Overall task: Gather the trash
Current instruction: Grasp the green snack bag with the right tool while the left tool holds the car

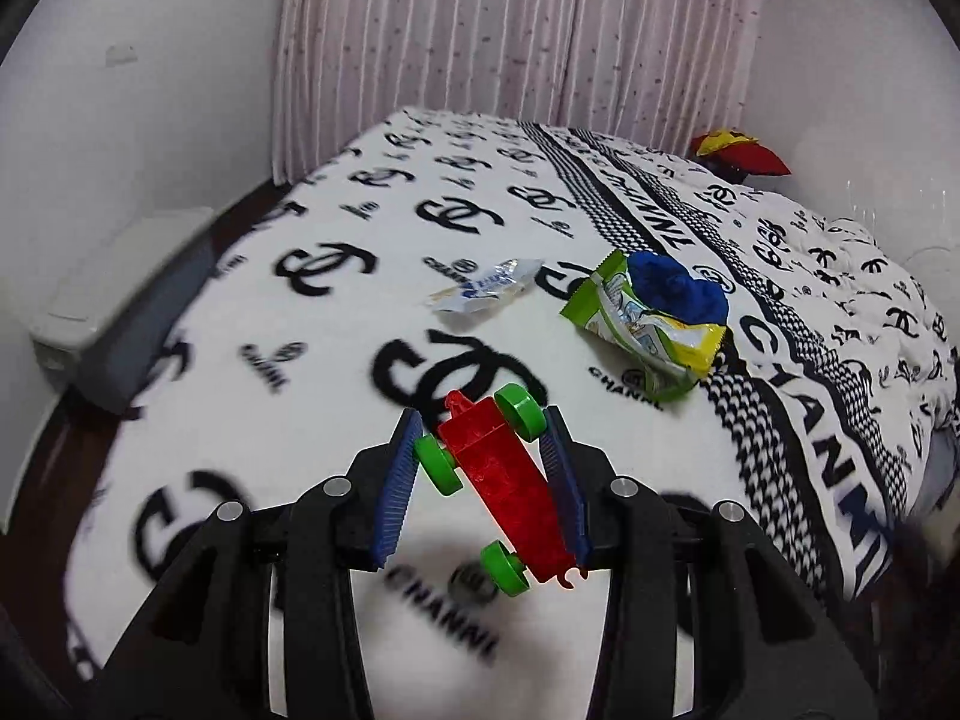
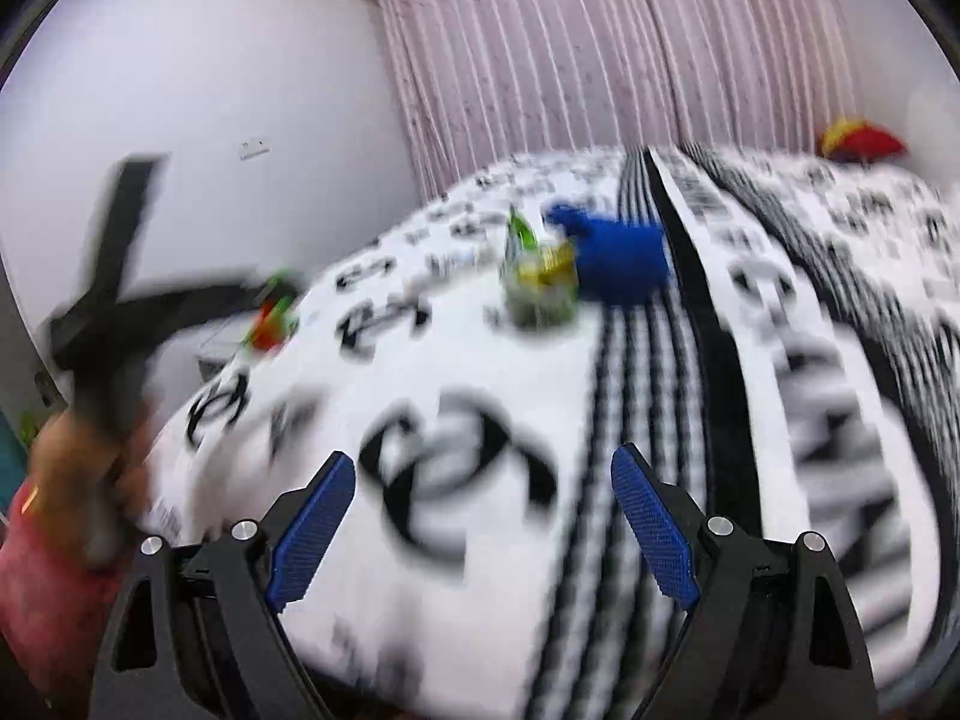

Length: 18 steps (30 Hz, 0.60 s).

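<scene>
My left gripper (image 1: pixel 483 423) is shut on a red toy car with green wheels (image 1: pixel 501 480) and holds it above the bed. A clear and blue plastic wrapper (image 1: pixel 483 292) lies on the white blanket ahead. A green and yellow snack bag (image 1: pixel 645 324) lies to its right with a blue cloth item (image 1: pixel 678 288) on it. My right gripper (image 2: pixel 483 471) is open and empty over the bed. In the blurred right wrist view the snack bag (image 2: pixel 540 282) and blue item (image 2: pixel 621 261) lie ahead, and the left gripper with the toy car (image 2: pixel 273 318) shows at left.
The bed (image 1: pixel 336 336) has a white blanket with black logos and a checked stripe. A grey bin (image 1: pixel 114 324) stands on the floor at its left. A red and yellow cushion (image 1: pixel 741 150) lies at the far corner. Pink curtains (image 1: pixel 510 30) hang behind.
</scene>
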{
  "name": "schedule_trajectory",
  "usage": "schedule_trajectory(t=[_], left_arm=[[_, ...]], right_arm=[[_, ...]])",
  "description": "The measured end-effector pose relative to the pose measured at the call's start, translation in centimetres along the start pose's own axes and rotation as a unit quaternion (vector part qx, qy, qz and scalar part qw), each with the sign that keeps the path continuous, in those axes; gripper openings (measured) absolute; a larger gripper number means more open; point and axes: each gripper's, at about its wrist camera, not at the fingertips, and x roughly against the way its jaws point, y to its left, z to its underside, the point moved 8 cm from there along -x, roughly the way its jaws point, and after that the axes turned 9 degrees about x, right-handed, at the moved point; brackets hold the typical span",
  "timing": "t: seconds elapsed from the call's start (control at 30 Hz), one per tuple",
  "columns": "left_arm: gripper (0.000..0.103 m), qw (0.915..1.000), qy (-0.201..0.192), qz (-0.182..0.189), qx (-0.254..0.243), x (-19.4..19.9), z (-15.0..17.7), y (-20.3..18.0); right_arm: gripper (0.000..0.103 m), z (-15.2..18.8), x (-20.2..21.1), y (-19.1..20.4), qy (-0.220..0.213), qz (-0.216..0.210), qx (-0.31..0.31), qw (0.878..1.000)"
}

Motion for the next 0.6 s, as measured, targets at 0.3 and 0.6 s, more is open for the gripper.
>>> schedule_trajectory(t=[0.3,0.6], left_arm=[[0.04,0.9988,-0.036,-0.025,-0.022,4.5,0.5,1.3],[0.04,0.9988,-0.039,-0.018,-0.025,5.9,1.0,1.3]], right_arm=[[0.088,-7.4,-12.7,-1.9,0.058,0.099,0.066,0.991],[0.036,-6.1,-15.5,-2.5,0.14,0.129,0.061,0.98]])
